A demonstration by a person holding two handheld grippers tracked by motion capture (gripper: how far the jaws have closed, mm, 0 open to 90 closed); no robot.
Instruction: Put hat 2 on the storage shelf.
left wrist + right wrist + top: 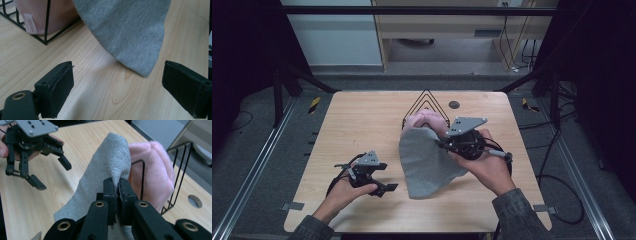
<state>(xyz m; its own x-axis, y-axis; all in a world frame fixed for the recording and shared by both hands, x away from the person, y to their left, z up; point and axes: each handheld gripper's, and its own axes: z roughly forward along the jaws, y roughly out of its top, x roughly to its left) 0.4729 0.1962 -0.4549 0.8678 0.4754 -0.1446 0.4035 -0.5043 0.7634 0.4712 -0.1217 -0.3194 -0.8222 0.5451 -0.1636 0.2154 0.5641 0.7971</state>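
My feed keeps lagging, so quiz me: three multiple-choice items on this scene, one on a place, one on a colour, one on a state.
1. Where does the pink cloth sit?
A. in the black wire rack
B. under the left tongs
C. on the floor

2. What colour is the cloth in the right tongs?
A. pink
B. grey
C. white

3. How do the left tongs stand?
A. shut on the grey cloth
B. shut on the rack
C. open, holding nothing

Answers:
1 A, the rack's wires stand around the pink cloth.
2 B, the right gripper view shows grey fabric pinched between the jaws.
3 C, the left gripper view shows the jaws wide apart over bare table.
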